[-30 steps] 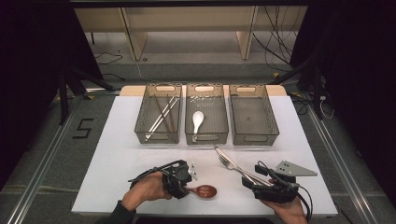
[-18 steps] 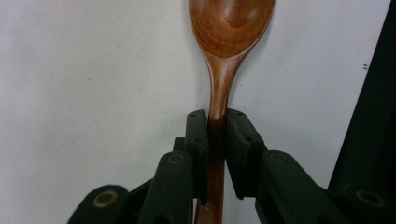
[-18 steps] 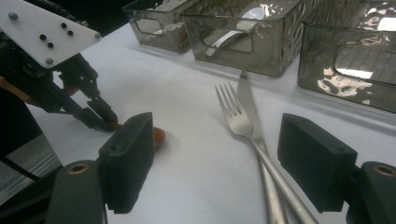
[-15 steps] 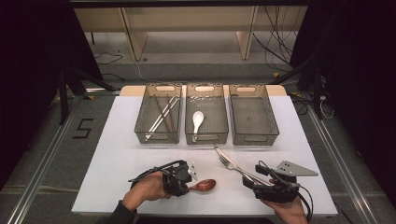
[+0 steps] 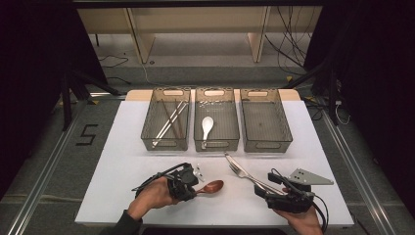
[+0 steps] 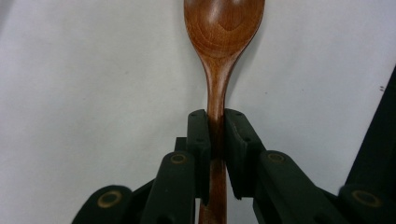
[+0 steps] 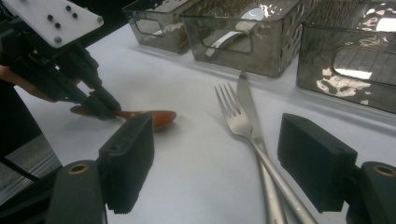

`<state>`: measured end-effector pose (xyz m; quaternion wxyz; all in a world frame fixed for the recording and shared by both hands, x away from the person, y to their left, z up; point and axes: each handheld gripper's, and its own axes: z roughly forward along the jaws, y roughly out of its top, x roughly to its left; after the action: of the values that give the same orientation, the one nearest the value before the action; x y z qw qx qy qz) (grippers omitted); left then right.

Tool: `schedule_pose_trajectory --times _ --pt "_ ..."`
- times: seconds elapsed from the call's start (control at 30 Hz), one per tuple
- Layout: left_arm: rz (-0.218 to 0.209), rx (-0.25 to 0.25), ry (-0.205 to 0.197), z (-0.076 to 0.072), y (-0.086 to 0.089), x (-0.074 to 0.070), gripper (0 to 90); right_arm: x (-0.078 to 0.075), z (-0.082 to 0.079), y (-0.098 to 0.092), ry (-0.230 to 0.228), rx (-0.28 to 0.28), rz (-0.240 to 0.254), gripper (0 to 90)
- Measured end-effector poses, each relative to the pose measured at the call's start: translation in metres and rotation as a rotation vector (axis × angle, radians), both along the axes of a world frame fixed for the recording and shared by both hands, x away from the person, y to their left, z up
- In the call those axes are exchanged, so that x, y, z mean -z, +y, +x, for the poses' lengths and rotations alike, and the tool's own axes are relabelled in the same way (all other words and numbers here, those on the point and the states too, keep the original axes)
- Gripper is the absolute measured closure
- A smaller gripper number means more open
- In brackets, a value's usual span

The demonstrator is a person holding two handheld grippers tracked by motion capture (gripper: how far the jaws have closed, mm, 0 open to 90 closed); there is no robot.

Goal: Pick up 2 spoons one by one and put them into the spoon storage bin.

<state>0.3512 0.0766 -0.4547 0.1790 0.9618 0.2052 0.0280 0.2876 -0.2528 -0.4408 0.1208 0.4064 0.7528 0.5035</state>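
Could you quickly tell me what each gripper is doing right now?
Left gripper: closed on the wooden spoon.
Right gripper: open, holding nothing.

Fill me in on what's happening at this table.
A person works two hand-held claws over a white table. The left claw has just been closing and now pinches the handle of a brown wooden spoon. The right claw is open, with a steel fork and knife lying on the table between its jaws. Behind stand three grey mesh bins; the right one is empty.
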Motion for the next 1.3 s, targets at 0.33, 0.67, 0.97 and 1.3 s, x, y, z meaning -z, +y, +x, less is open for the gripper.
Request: schedule_pose_trajectory --times 0.33,0.67,0.97,1.3 --pt "-0.088 -0.063 0.002 0.008 0.01 -0.017 80.6 0.0 0.0 0.0 0.002 0.005 0.004 28.1" --pt "-0.191 -0.158 -0.025 0.021 0.016 -0.039 80.6 0.0 0.0 -0.001 0.001 0.01 0.007 28.1" --pt "-0.266 -0.201 -0.061 0.039 0.01 -0.061 80.6 -0.001 0.0 0.0 -0.001 0.009 0.007 28.1" --pt "-0.325 -0.244 -0.07 0.06 0.003 -0.072 80.6 -0.001 -0.001 -0.001 -0.004 0.007 0.011 28.1"
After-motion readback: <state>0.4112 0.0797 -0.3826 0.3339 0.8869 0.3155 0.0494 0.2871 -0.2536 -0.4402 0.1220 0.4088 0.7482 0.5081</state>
